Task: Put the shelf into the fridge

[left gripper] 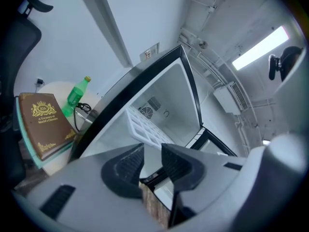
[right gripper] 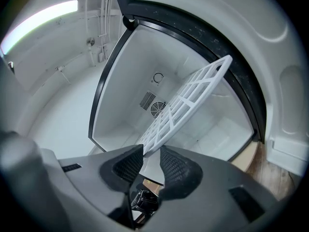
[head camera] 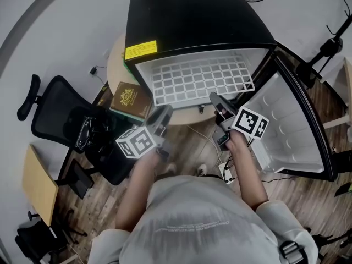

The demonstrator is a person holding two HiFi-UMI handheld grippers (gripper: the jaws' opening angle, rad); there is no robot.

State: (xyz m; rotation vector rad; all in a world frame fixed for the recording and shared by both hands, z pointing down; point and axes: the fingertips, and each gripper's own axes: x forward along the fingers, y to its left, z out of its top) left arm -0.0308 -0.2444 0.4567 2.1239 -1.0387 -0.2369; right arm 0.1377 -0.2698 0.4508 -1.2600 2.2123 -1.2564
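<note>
The black fridge (head camera: 192, 21) stands open, its door (head camera: 291, 131) swung out to the right. The white grid shelf (head camera: 201, 81) lies across the white compartment, front edge toward me. My left gripper (head camera: 163, 114) hangs just below the shelf's front left corner, open. In the left gripper view its jaws (left gripper: 152, 149) hold nothing and the shelf (left gripper: 145, 129) lies beyond them. My right gripper (head camera: 215, 100) is at the front edge. In the right gripper view the shelf (right gripper: 186, 100) runs down to the gap at its open jaws (right gripper: 151, 151).
A brown book (head camera: 130, 99) and a green bottle (left gripper: 76, 95) rest on the round table (head camera: 118, 65) left of the fridge. A black office chair (head camera: 60, 120) stands at the left. A power strip (head camera: 226, 172) with cables lies on the wooden floor by my feet.
</note>
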